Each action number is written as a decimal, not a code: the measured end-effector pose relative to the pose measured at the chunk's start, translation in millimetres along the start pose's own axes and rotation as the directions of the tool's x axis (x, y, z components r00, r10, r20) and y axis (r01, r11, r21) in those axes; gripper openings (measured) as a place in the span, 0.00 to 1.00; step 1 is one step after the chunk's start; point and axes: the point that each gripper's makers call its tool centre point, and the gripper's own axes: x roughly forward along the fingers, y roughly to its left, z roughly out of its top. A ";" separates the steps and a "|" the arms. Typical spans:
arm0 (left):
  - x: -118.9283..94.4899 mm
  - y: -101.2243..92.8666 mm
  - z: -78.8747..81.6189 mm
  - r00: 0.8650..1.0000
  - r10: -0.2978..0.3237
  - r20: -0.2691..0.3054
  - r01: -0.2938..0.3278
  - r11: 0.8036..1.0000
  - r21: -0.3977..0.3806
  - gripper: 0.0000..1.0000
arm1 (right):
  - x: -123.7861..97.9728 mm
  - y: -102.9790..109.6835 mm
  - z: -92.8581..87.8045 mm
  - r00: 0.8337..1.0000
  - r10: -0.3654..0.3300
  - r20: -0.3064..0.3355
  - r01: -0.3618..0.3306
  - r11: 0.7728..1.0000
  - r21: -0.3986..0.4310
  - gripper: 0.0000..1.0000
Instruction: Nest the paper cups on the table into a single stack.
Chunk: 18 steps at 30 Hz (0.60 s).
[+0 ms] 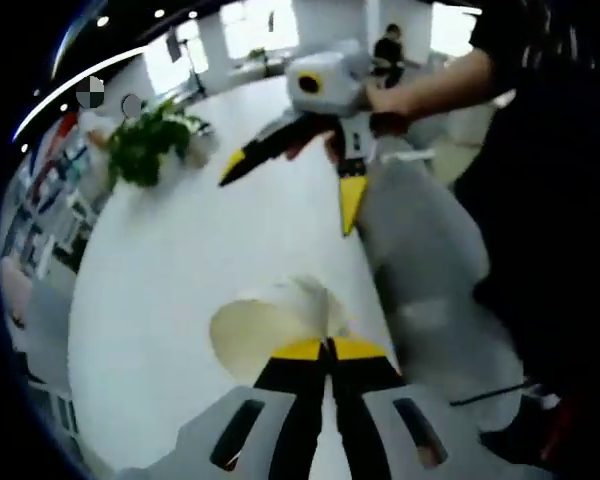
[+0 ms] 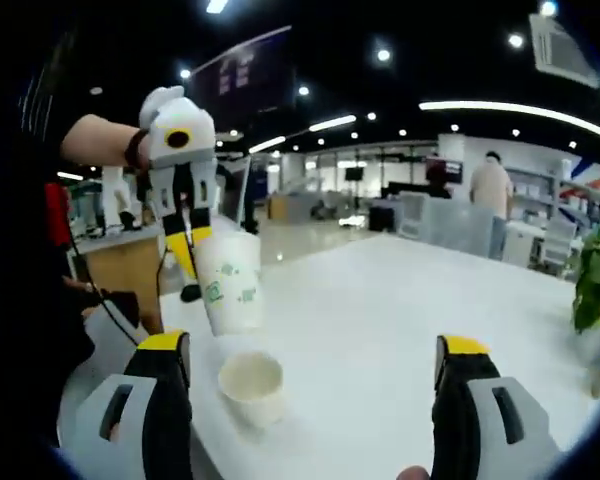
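My left claw (image 2: 192, 240) pinches a paper cup's (image 2: 230, 281) rim, aloft | second cup (image 2: 252, 384) upright on worktop (image 2: 380, 320) beneath | my right claw (image 2: 315, 355) spread wide, empty

White paper cup (image 2: 230, 282) with green printed marks, plain cream-white cup (image 2: 252, 386), white bench (image 2: 380, 320), grey tongs (image 2: 315, 365) with black jaws tipped yellow, green leafy plant (image 2: 595, 275), black sleeve (image 1: 540, 60)
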 end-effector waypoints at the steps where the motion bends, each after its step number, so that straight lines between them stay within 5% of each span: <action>1: 2.0 -0.1 0.7 1.000 -0.004 -0.003 0.004 1.000 0.001 0.00 | 0.3 0.5 -0.5 1.000 0.003 -0.005 -0.004 1.000 -0.009 1.00; 11: 26.4 -5.1 -13.5 0.984 -0.044 -0.174 0.067 0.989 0.129 0.00 | 3.5 13.0 -16.5 0.997 0.045 -0.059 -0.049 0.996 -0.072 1.00; 18: 39.9 -3.5 -18.1 0.974 -0.039 -0.224 0.080 0.981 0.175 0.00 | 7.1 17.6 -24.6 0.994 0.064 -0.088 -0.072 0.992 -0.102 1.00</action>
